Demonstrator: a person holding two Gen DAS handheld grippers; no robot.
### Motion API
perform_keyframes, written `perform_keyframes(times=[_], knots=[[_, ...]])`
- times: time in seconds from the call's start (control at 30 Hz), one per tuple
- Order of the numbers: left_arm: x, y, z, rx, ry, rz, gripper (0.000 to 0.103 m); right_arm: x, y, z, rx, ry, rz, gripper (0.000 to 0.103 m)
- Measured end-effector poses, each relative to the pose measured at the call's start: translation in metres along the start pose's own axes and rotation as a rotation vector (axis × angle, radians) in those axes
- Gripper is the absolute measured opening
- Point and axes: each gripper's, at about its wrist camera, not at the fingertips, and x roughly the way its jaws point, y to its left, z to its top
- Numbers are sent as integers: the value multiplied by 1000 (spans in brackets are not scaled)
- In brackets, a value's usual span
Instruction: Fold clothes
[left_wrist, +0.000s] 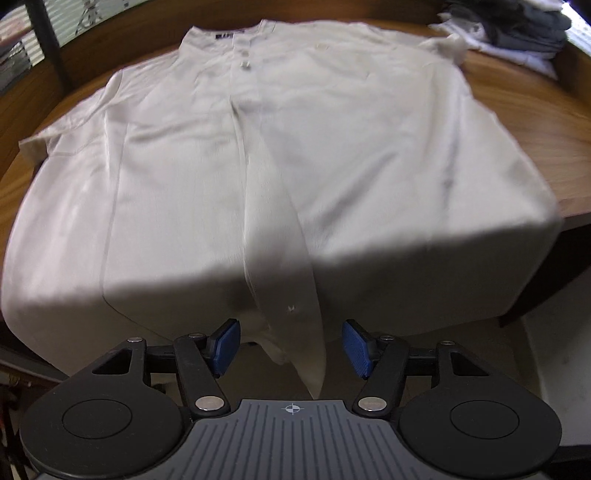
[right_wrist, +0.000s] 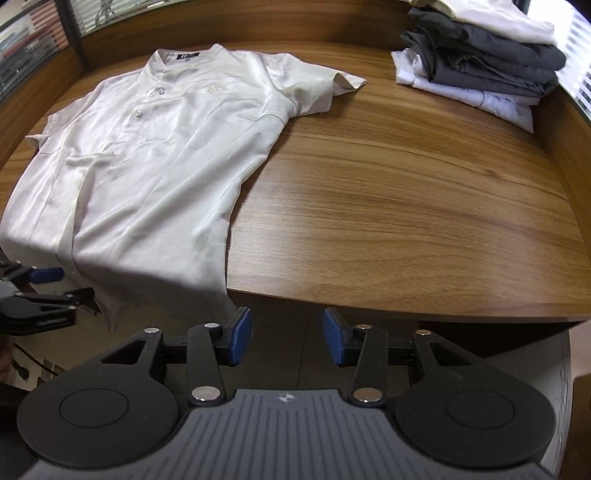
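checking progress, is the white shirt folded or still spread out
Spread out: the white short-sleeved button shirt lies flat, face up on the wooden table, both sleeves out, hem hanging over the edge.

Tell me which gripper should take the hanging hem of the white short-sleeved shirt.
Left, probably. The left gripper is open with the white short-sleeved shirt hem hanging between its pads. The right gripper is open beside the shirt's corner, facing bare wooden table.

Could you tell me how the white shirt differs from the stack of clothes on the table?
The white shirt lies spread flat and unfolded, buttons up, its hem hanging over the table's near edge; the stack of clothes is folded and piled at the far right corner. The shirt is one pale garment; the stack mixes white and dark grey pieces. Both rest on the wooden table.
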Motion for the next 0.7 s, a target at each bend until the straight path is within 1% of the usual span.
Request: perform_keyframes(times=[0.1, 0.17, 0.2, 0.23, 0.27, 0.3, 0.33, 0.47, 0.63, 0.7], knots=[[11, 0, -5, -29, 13, 9, 63, -1, 1, -7, -15, 12, -12, 49], [14, 1, -9, -39, 10, 12, 60, -2, 1, -12, -24, 16, -20, 49], [15, 1, -10, -43, 8, 14, 48, -3, 0, -13, -23, 18, -22, 49], [14, 2, -11, -46, 10, 6, 32, -3, -1, -15, -21, 19, -22, 49], [13, 3, -12, -49, 11, -2, 24, -2, -2, -16, -18, 21, -21, 49], [9, 5, -13, -52, 6, -19, 9, -1, -3, -17, -17, 23, -20, 49], [3, 7, -14, -58, -8, -36, 3, 0, -3, -18, -19, 25, -18, 49], [-30, 22, -12, -81, -56, -131, 2, 8, -1, -19, -26, 24, -2, 49], [-85, 45, 3, -104, -121, -254, 2, 19, 6, -19, -34, 12, 45, 49], [-102, 52, 10, -101, -139, -273, 2, 25, 9, -18, -43, 7, 65, 49]])
